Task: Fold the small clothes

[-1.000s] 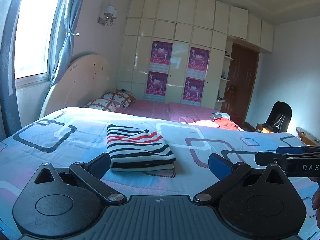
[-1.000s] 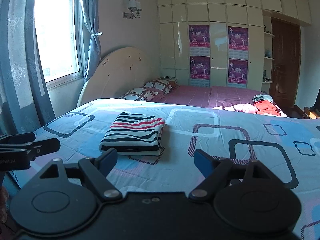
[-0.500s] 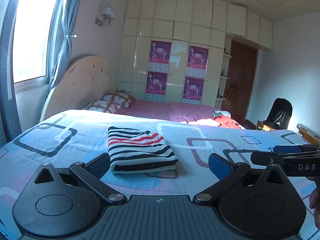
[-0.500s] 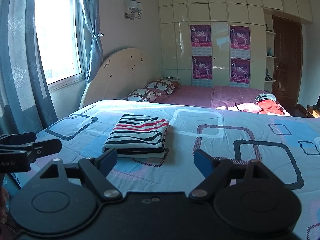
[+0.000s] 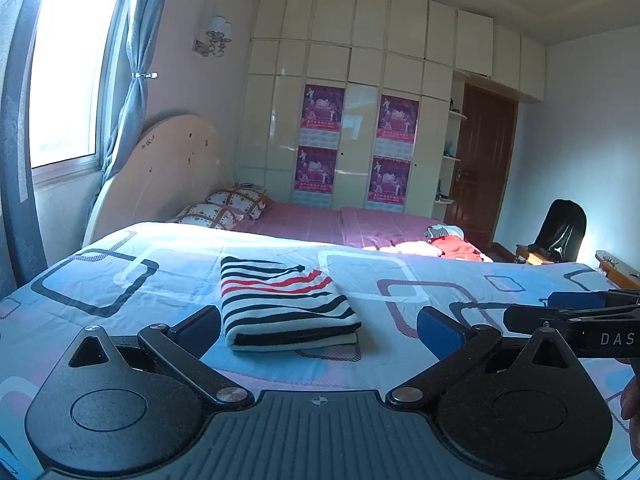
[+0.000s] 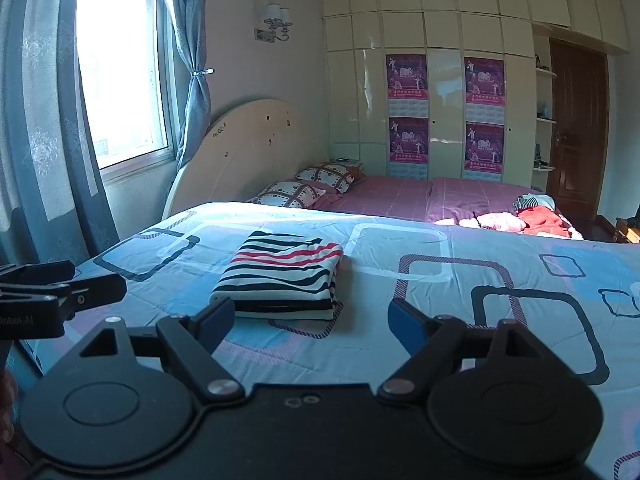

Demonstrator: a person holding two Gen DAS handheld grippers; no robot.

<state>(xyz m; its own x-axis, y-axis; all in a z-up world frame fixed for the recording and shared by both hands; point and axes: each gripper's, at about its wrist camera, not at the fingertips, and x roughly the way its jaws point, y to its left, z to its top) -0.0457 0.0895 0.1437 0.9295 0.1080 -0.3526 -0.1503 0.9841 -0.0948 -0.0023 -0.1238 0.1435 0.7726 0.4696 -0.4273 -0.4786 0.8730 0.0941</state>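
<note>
A striped garment (image 5: pixel 282 304) in white, black and red lies folded into a neat rectangle on the blue patterned bedspread (image 5: pixel 120 276). In the right wrist view the same folded garment (image 6: pixel 284 276) sits left of centre. My left gripper (image 5: pixel 320 330) hovers just short of it, open, nothing between its blue pads. My right gripper (image 6: pixel 312 320) is also open and empty, a little to the right of the garment's near edge. Each gripper shows at the edge of the other's view.
A pile of red and pink clothes (image 5: pixel 444 246) lies on the pink sheet (image 6: pixel 400 196) further back. Two pillows (image 6: pixel 312 184) rest by the headboard. A wardrobe with posters, a brown door and a dark chair (image 5: pixel 560 232) stand beyond the bed.
Both views have crept slightly; the folded garment sits a touch lower and nearer in the frames. Both grippers stay open and empty.
</note>
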